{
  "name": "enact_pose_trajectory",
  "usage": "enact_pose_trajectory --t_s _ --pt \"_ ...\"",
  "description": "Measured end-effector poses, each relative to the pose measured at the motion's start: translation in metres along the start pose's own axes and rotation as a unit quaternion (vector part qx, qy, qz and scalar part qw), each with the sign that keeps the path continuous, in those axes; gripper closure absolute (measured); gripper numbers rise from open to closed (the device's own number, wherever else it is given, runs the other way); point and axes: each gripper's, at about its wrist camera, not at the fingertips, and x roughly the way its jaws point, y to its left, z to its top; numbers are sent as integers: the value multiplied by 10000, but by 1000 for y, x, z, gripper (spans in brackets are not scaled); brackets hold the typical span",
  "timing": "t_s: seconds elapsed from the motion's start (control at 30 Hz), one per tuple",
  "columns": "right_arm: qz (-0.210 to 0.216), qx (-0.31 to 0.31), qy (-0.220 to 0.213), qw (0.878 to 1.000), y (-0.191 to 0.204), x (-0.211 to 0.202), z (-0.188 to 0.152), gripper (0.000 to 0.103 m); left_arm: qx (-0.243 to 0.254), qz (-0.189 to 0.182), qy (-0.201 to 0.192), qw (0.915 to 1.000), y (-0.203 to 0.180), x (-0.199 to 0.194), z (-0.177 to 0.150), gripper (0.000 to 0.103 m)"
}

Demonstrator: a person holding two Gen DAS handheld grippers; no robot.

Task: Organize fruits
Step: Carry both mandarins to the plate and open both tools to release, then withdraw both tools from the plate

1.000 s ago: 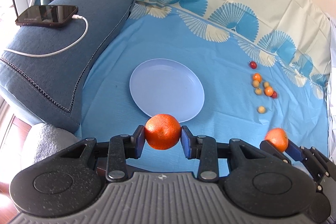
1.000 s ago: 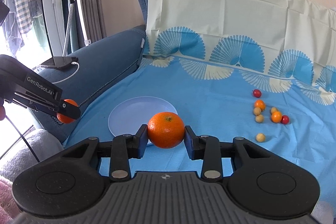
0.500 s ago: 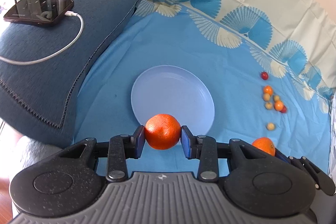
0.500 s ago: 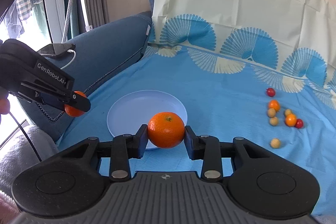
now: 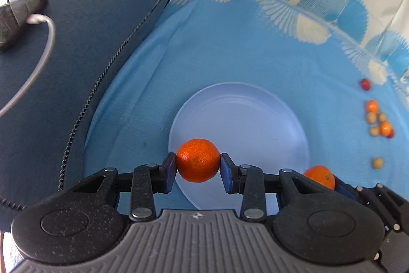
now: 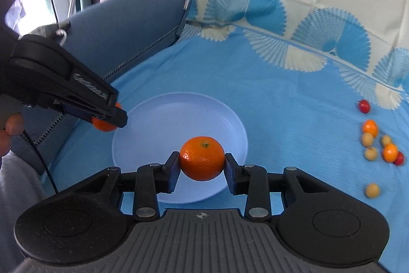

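Note:
My left gripper (image 5: 198, 172) is shut on a mandarin (image 5: 198, 160) and holds it over the near left rim of the pale blue plate (image 5: 245, 124). My right gripper (image 6: 202, 168) is shut on a second mandarin (image 6: 202, 157) over the near part of the same plate (image 6: 166, 124). In the left wrist view the right mandarin (image 5: 320, 175) shows at the plate's near right edge. In the right wrist view the left gripper (image 6: 112, 117) hangs at the plate's left rim with its mandarin (image 6: 103, 123).
Several small fruits lie on the blue cloth to the right: red, orange and tan ones (image 6: 375, 142), also in the left wrist view (image 5: 378, 122). A dark blue cushion (image 5: 76, 55) rises on the left with a phone (image 5: 18, 14) and white cable on it.
Both grippers have moved forward and down toward the plate, each still holding its mandarin. The plate now looks larger and sits under both mandarins.

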Motion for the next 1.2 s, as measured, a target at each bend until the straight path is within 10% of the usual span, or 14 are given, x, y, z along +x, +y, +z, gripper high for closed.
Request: enact_pose_trajectory --t_s 0.23,0.3,0.33,0.47,1.2 --pt "1 -267 331 9991 6 40 6 65 253 245 250 9991 -5 38 10 57" --pt "10 -306 408 9987 7 47 9 64 325 211 241 9990 -7 37 14 8" --pt "18 -294 382 9988 7 47 11 62 312 206 137 9992 -6 32 15 1" --pt "-158 -394 19 9991 5 26 19 13 411 140 -261 9987 -3 0 11 0" --pt "-381 53 -888 9953 20 -173 -51 1 507 658 -1162 9897 -13 -154 -117 0"
